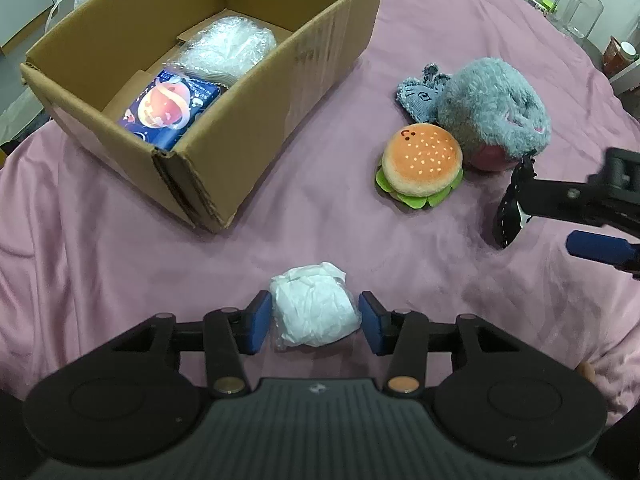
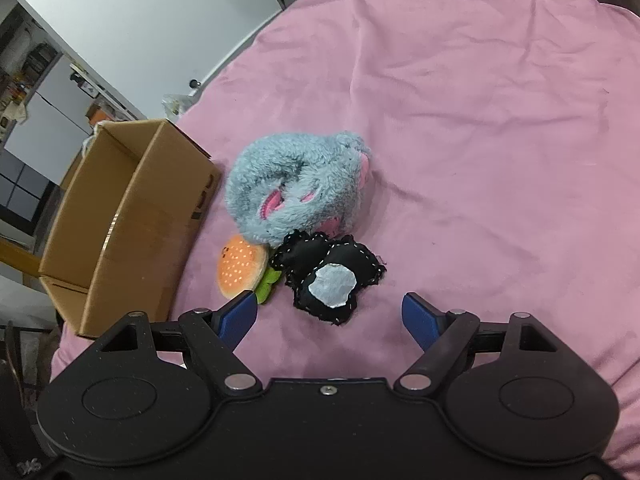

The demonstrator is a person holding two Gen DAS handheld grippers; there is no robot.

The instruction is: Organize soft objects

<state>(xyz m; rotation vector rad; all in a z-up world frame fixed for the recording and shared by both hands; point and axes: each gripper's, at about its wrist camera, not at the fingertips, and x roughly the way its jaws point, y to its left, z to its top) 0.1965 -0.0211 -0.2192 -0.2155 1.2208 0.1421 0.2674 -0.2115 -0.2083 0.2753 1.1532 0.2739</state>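
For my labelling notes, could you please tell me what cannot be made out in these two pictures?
- Cardboard box contents: hidden by its near wall in the right wrist view.
- Black felt piece: seen edge-on and partly behind the right gripper in the left wrist view.
- White wrapped bundle: what the plastic holds cannot be told; whether the left gripper presses it is unclear.

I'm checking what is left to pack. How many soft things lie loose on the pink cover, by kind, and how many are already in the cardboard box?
Plush toys on the pink cover: 3 (fluffy grey-blue plush, burger plush, black stitched felt toy)
Grey knitted item: 1
White plastic-wrapped bundle: 1
In the cardboard box: 2 (bubble-wrap bundle, blue printed pack)
Total: 7
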